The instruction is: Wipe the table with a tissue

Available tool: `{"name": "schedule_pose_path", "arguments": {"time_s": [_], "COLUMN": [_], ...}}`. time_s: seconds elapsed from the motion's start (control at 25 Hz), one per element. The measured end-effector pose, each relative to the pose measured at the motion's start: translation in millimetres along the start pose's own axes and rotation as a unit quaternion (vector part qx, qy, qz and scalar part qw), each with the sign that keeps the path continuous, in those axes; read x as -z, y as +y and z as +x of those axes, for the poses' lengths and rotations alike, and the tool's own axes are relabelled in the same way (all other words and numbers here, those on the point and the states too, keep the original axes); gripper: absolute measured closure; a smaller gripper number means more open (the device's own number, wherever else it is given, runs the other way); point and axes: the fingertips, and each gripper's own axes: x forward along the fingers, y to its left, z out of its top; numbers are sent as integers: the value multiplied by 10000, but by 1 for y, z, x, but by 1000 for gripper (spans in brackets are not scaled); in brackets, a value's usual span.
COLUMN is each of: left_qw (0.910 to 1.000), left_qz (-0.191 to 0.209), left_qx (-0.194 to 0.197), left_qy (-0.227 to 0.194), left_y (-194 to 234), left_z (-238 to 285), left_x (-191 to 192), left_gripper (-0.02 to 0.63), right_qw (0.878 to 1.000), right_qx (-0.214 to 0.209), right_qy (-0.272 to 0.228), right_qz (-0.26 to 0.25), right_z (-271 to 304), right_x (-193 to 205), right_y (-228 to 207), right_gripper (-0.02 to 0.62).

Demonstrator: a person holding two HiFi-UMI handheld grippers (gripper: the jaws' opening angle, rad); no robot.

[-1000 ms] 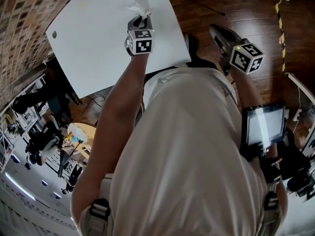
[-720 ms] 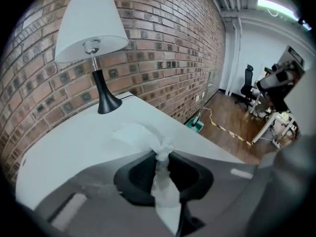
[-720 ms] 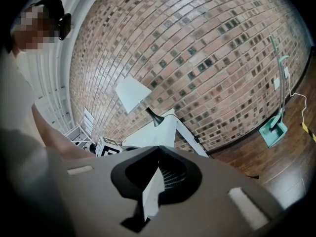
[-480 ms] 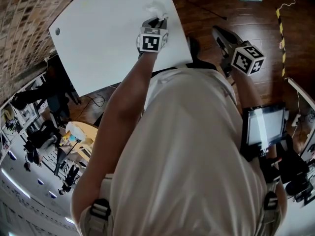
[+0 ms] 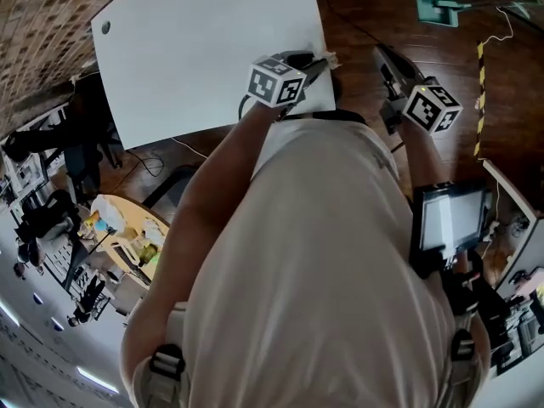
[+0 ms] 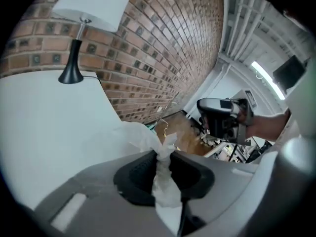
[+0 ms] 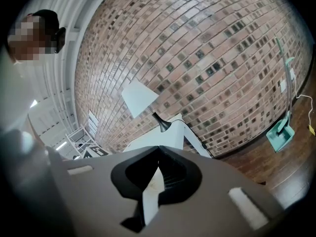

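Observation:
The white table (image 5: 195, 49) fills the top left of the head view. My left gripper (image 5: 324, 60) hangs at the table's right edge, pointing off it toward the floor. A crumpled white tissue (image 6: 164, 179) is pinched between its jaws, which are opening; its loose end trails on the table (image 6: 49, 132). Only a small tuft of tissue (image 5: 328, 57) shows in the head view. My right gripper (image 5: 381, 54) is held over the wooden floor, to the right of the table, jaws together and empty. The left gripper view shows the right gripper (image 6: 222, 120) level, off the table.
A black lamp (image 6: 74, 70) with a white shade stands at the table's far end by the brick wall (image 7: 207, 58). A green dustpan (image 5: 438, 7) and yellow-black tape (image 5: 482, 83) lie on the floor (image 5: 374, 19). A tablet (image 5: 450, 219) is strapped to the right forearm.
The left gripper has swept the tissue across the table to its right edge and turned to point rightward. The right gripper has stayed in place.

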Motion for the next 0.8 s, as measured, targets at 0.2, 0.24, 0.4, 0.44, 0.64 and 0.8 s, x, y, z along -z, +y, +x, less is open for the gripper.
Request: {"name": "schedule_pose_path", "arguments": {"time_s": [0.2, 0.24, 0.4, 0.44, 0.64, 0.8], "left_qw": [9954, 9935, 9837, 9811, 9660, 9533], "left_qz": [24, -7, -191, -204, -324, -410], "left_qx": [-220, -343, -810, -902, -1247, -1530], "left_qy": [-930, -1081, -1594, -1701, -2240, -2570], "left_y": [16, 23, 31, 29, 25, 19], "left_z": [-58, -76, -131, -142, -201, -253], "left_x": [0, 2, 15, 17, 38, 65], "left_gripper": [528, 528, 528, 526, 526, 526], "right_qw": [9996, 9996, 9963, 9952, 9865, 9707], "right_qx": [-126, -220, -850, -974, -1377, -1805], "right_qy": [-7, -55, -108, -67, 289, 760], "right_qz": [-238, -186, 54, -26, -831, -1389], "right_z": [21, 28, 46, 48, 62, 63], "right_x": [-2, -1, 1, 0, 19, 71], "right_y": [26, 38, 92, 106, 175, 238], "right_gripper": [588, 588, 588, 588, 588, 588]}}
